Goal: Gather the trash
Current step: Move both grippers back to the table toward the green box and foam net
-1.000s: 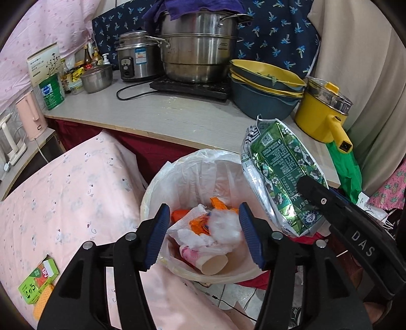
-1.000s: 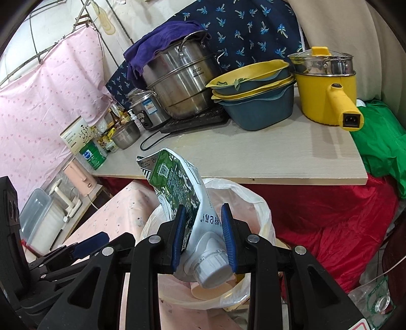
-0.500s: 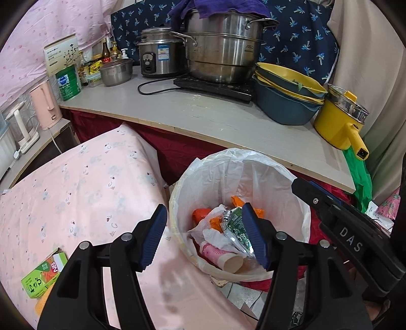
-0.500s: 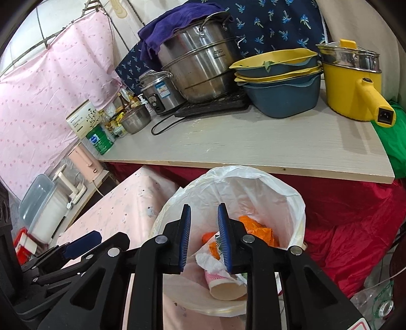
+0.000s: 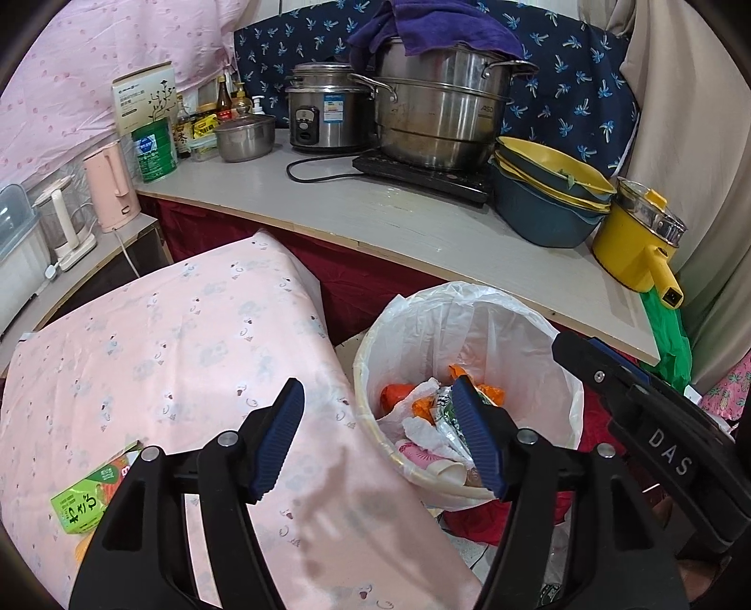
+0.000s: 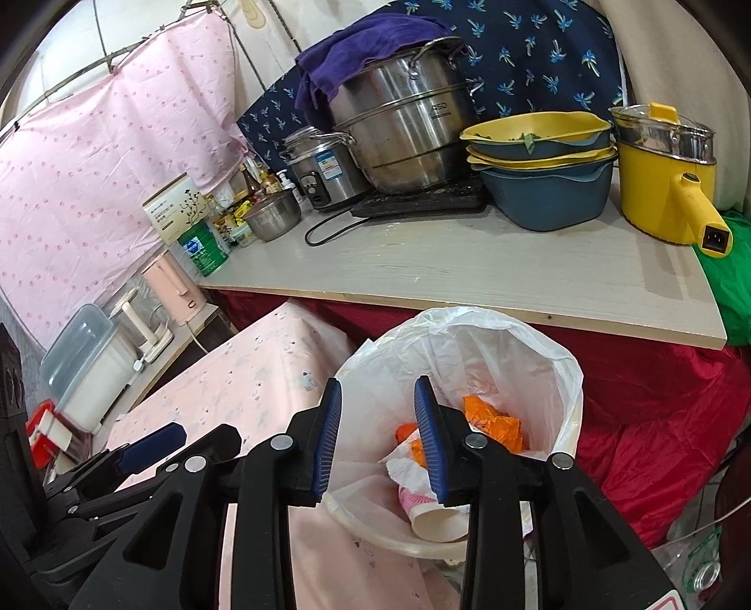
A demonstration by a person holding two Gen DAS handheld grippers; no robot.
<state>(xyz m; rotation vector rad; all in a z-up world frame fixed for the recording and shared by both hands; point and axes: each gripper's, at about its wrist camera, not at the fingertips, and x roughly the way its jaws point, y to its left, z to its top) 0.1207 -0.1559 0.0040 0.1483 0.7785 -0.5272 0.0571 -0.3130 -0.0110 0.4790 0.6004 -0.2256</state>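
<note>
Nearest, the left gripper [image 5: 380,441] hung w/ jaws fairly wide and opening, nothing between them; it sat over the pink cloth [image 5: 187,338] at the bin's left rim. The right gripper [image 6: 380,441] was narrower, jaws opening too, empty, w/ only the bin showing through the gap.

Just left of the left gripper, on the cloth, lay a green carton [image 5: 91,492], flat on its side w/ one end tucked under the gripper's arm. Prob. the next bit of trash. It looked light, thin card, semi-stiff but crushable; a firm pinch would dent it, not break it. Best hold, I'd judge: across the short faces near the middle, as the smooth print may slip if caught by a corner. Whether it's empty couldn't be told.

Next out, the bin [image 5: 469,485], lined w/ a white bag [image 5: 516,338], stood between the cloth and the red drape [image 6: 657,399]. Inside: a green pouch [image 5: 446,408], orange wrappers [image 6: 493,422], crumpled tissue [image 5: 422,427], a paper cup [image 6: 436,516]. All soft, light stuff that'll settle loosely.

Further back, the counter [image 5: 422,225] carried a big steel pot [image 5: 441,122] under a purple towel [image 5: 432,28], a rice cooker [image 5: 324,112], stacked bowls [image 5: 549,197] and a yellow pot [image 5: 633,244]. None of it looked like trash.
</note>
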